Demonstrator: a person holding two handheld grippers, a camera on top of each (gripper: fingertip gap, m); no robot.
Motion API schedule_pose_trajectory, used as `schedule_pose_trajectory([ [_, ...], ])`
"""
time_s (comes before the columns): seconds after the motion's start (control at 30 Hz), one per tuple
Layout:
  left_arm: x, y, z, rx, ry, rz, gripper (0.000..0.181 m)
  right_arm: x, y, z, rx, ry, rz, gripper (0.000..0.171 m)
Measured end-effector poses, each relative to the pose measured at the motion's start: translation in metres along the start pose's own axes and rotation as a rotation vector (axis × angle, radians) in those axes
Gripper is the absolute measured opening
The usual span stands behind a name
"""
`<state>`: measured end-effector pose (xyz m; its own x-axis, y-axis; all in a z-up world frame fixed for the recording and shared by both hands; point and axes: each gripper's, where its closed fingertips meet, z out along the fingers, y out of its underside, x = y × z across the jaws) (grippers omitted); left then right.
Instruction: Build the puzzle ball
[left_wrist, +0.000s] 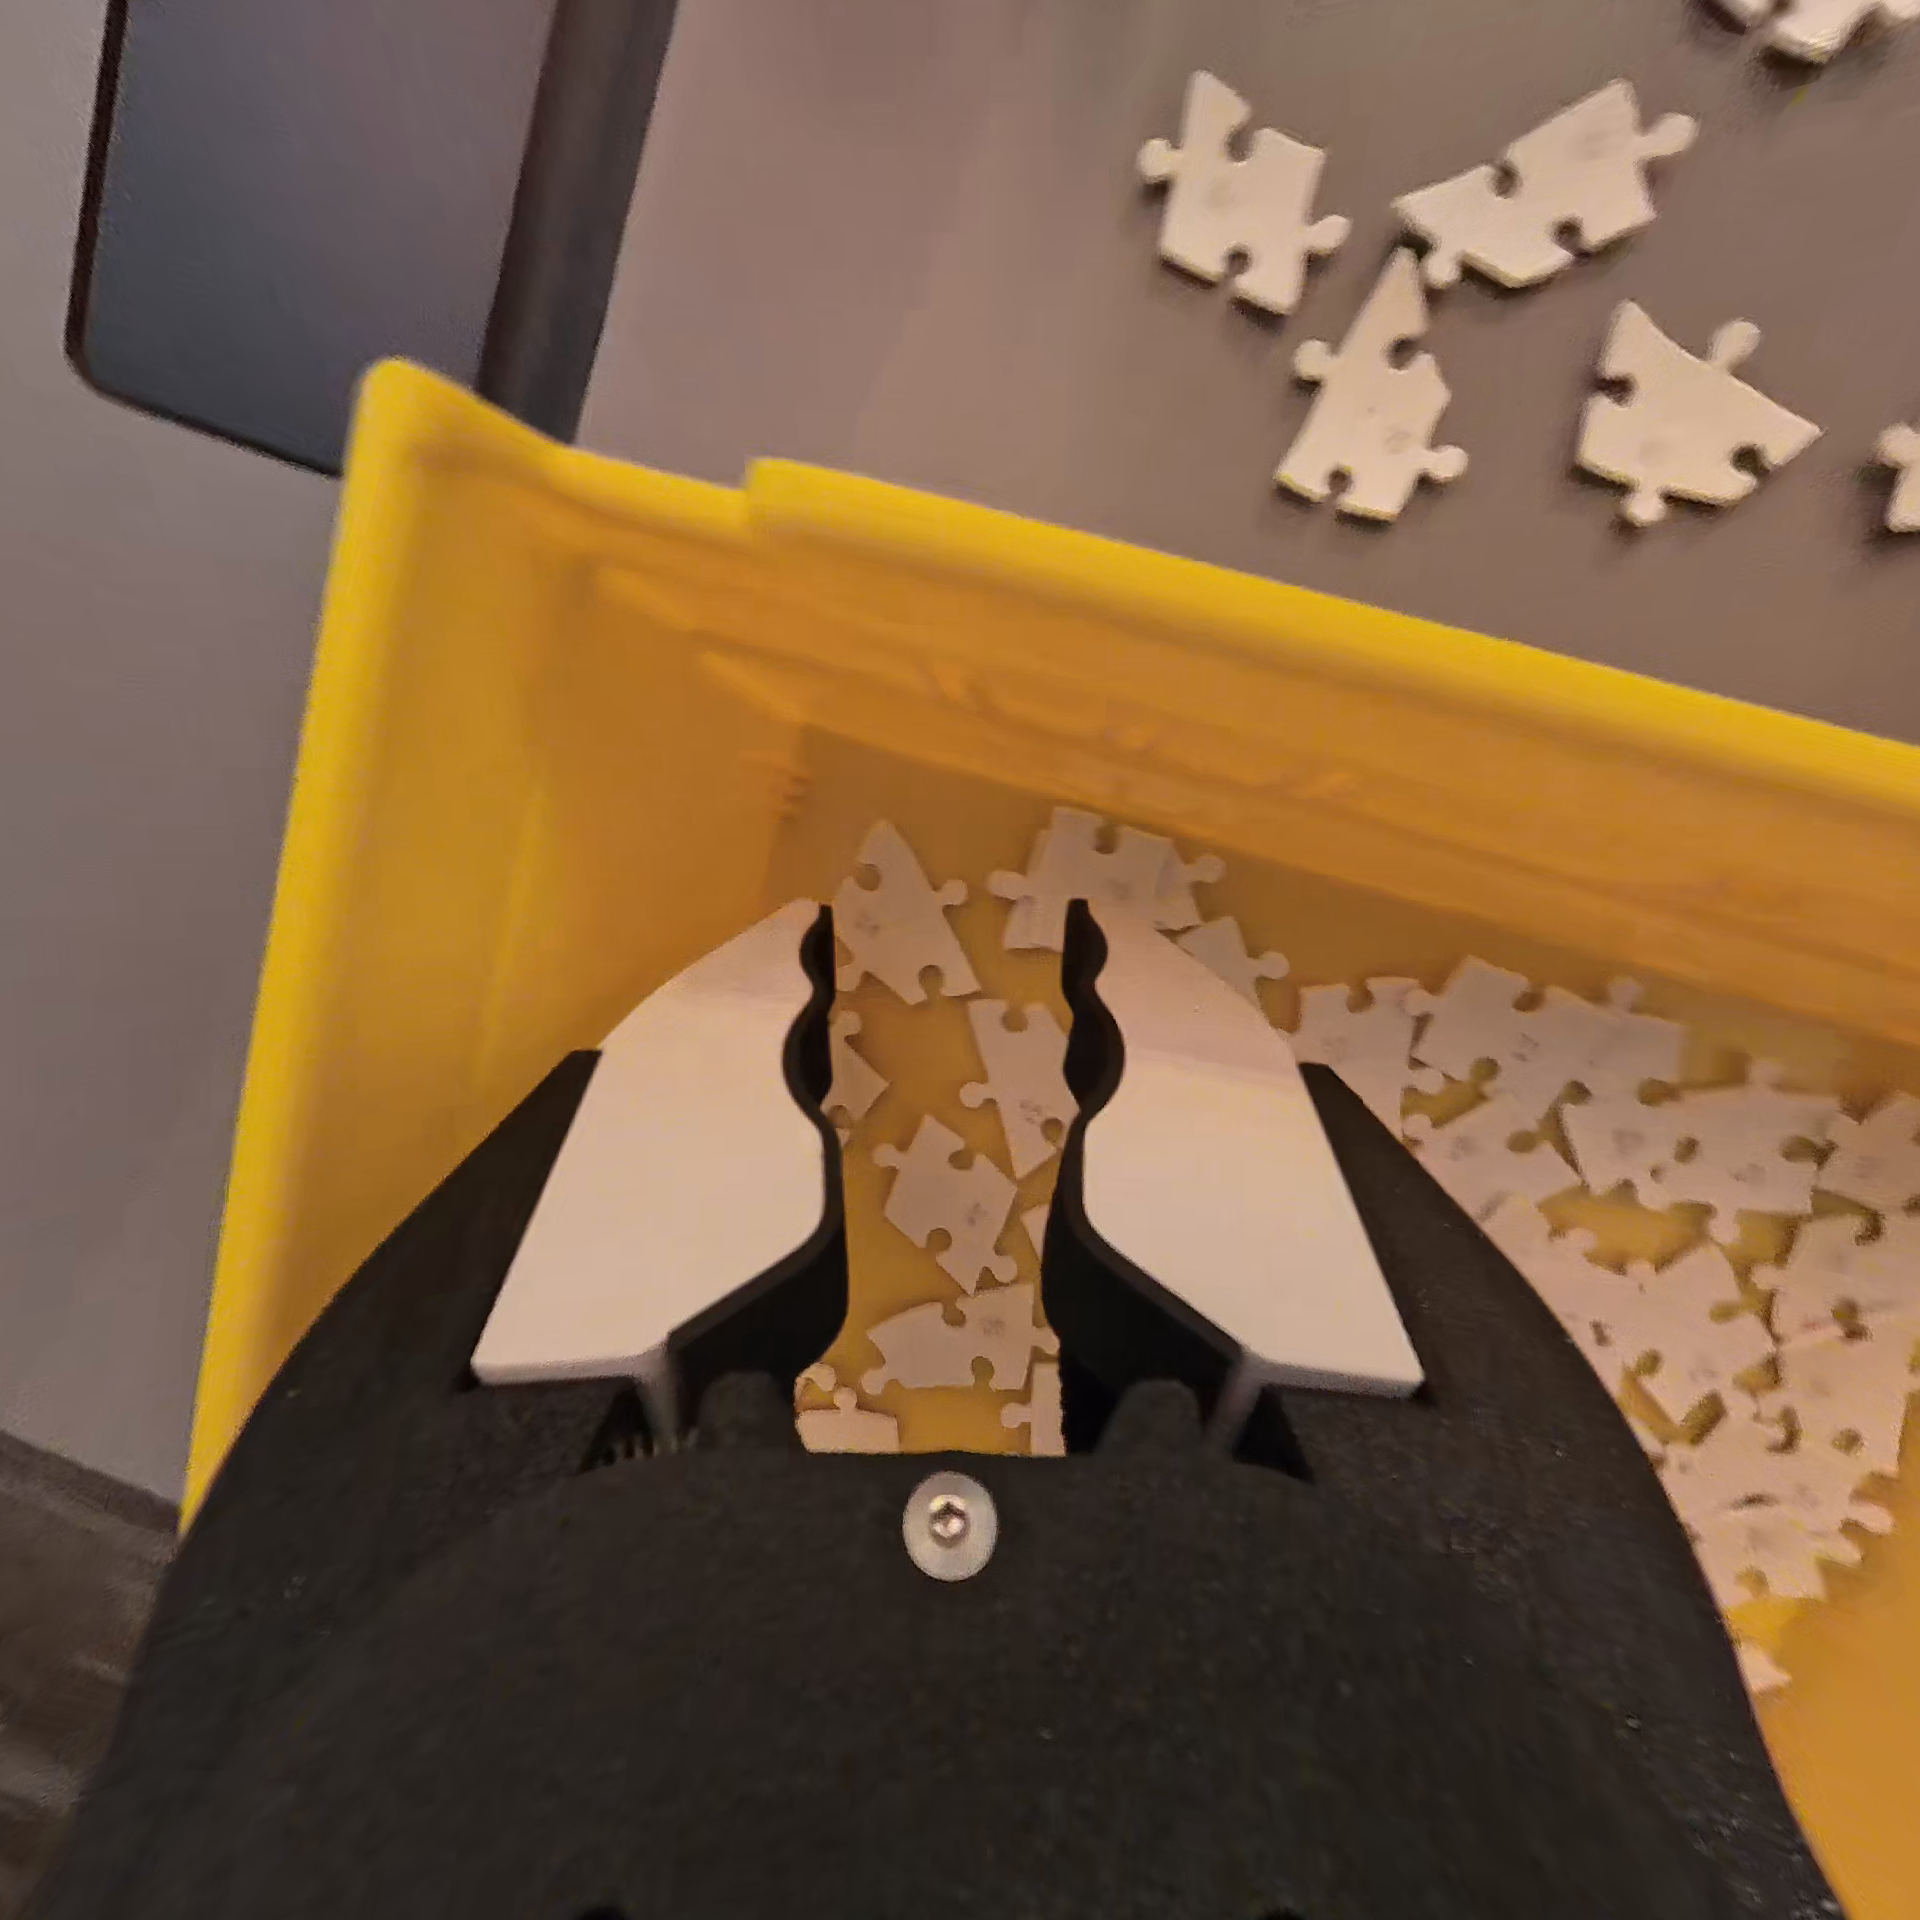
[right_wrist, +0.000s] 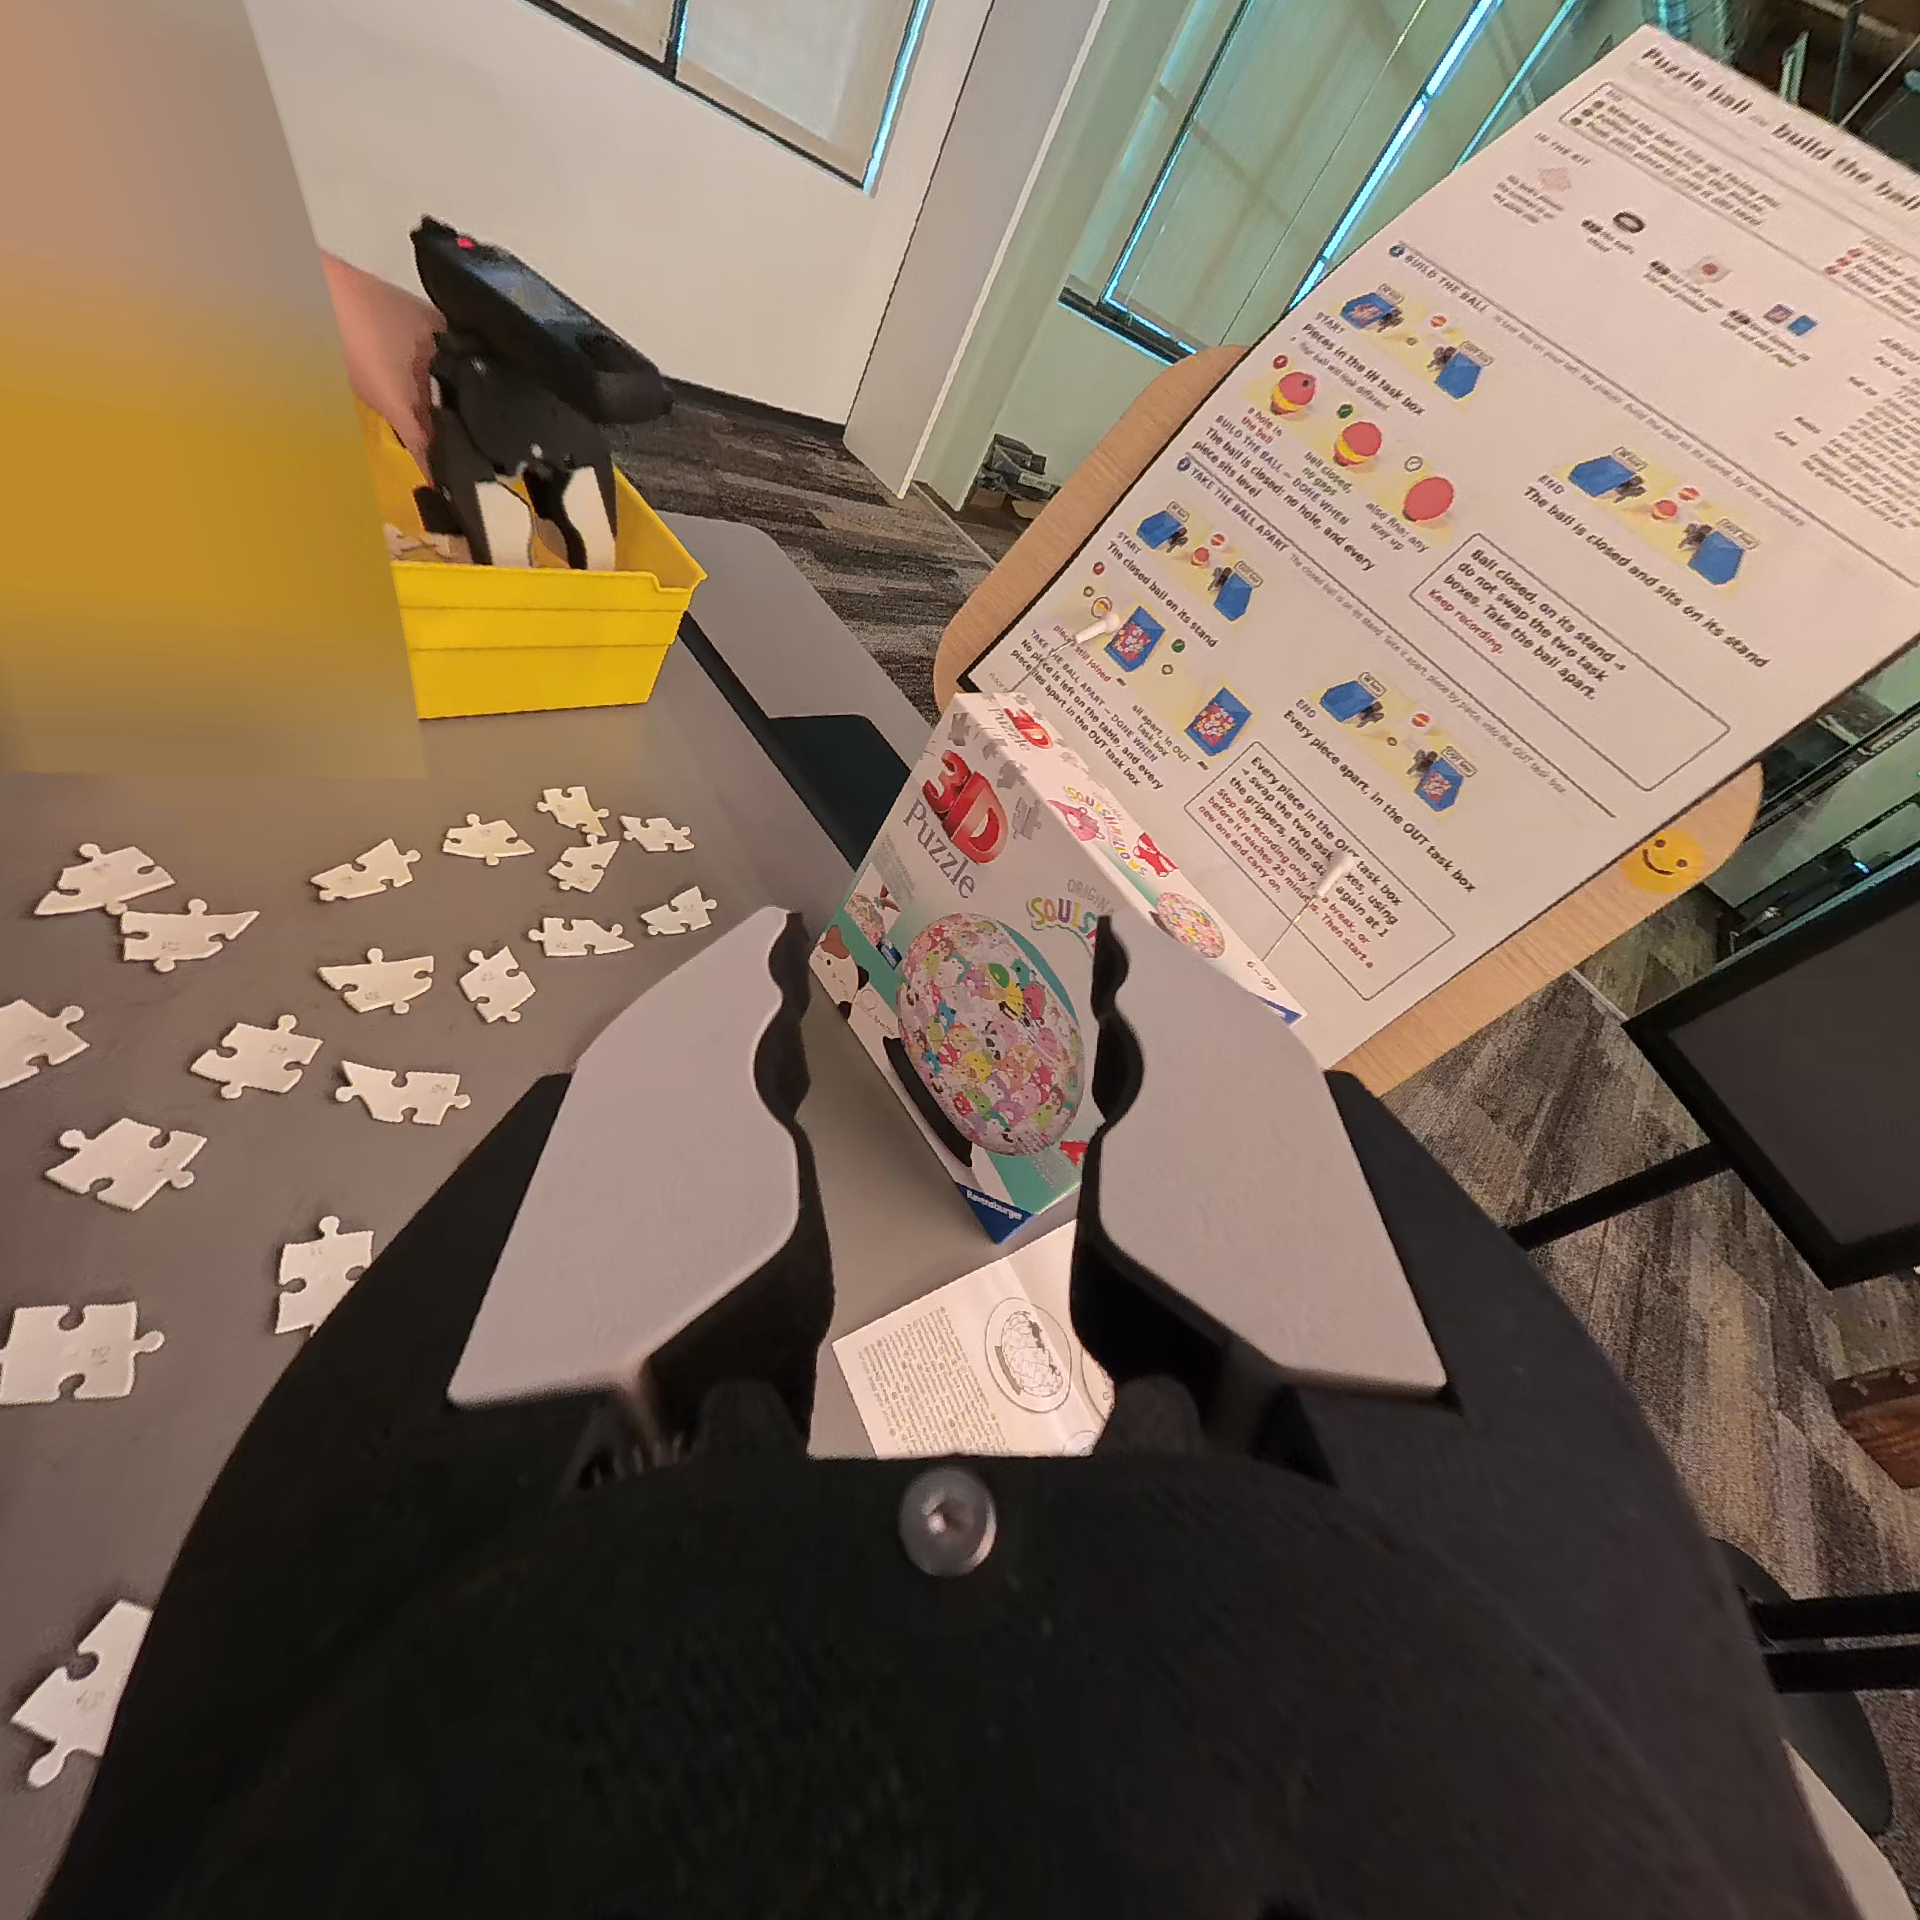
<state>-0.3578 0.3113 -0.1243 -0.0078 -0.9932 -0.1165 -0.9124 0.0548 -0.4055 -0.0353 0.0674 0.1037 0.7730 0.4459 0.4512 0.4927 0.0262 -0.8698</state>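
Left wrist view: the left gripper (left_wrist: 948, 914) hangs parted and empty inside the yellow plastic bin (left_wrist: 1143, 644), above heaped white puzzle pieces (left_wrist: 1621, 1143). Right gripper (right_wrist: 951, 935), also spread and empty, hovers over the grey table (right_wrist: 644, 790) strewn with loose white pieces (right_wrist: 379, 982), facing the printed puzzle box (right_wrist: 987, 997).

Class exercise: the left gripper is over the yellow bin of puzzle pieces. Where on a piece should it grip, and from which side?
Probably from above: the left gripper is open over the yellow bin. Choose the puzzle piece between its fingers, nearly clear of its neighbours; being thin and flat, it is best pinched across opposite edges.
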Motion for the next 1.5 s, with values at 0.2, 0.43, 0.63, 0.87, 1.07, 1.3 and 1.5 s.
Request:
schedule_pose_trajectory([
  [0.2, 0.027, 0.015, 0.01, -0.068, 0.098, 0.098, 0.039, -0.004, 0.0, 0.002, -0.007, -0.012, -0.005, 0.054],
  [0.43, 0.028, 0.017, 0.014, -0.078, 0.105, 0.09, 0.027, -0.005, 0.003, 0.004, -0.02, -0.02, -0.009, 0.053],
  [0.63, 0.027, 0.017, 0.014, -0.086, 0.098, 0.084, 0.023, -0.006, 0.003, 0.004, -0.023, -0.023, -0.012, 0.053],
  [0.87, 0.012, 0.012, -0.002, -0.038, 0.04, 0.047, 0.023, -0.006, 0.003, 0.004, -0.025, -0.025, -0.013, 0.053],
  [1.07, 0.01, 0.016, -0.013, -0.041, 0.021, 0.051, 0.023, -0.006, 0.005, 0.005, -0.03, -0.026, -0.009, 0.053],
  [1.3, 0.017, 0.019, -0.032, -0.039, -0.007, 0.073, 0.023, -0.006, 0.006, 0.005, -0.036, -0.025, -0.014, 0.052],
  [1.5, 0.028, 0.017, -0.058, 0.006, -0.046, 0.095, 0.023, -0.006, 0.011, 0.009, -0.056, -0.031, -0.012, 0.052],
])
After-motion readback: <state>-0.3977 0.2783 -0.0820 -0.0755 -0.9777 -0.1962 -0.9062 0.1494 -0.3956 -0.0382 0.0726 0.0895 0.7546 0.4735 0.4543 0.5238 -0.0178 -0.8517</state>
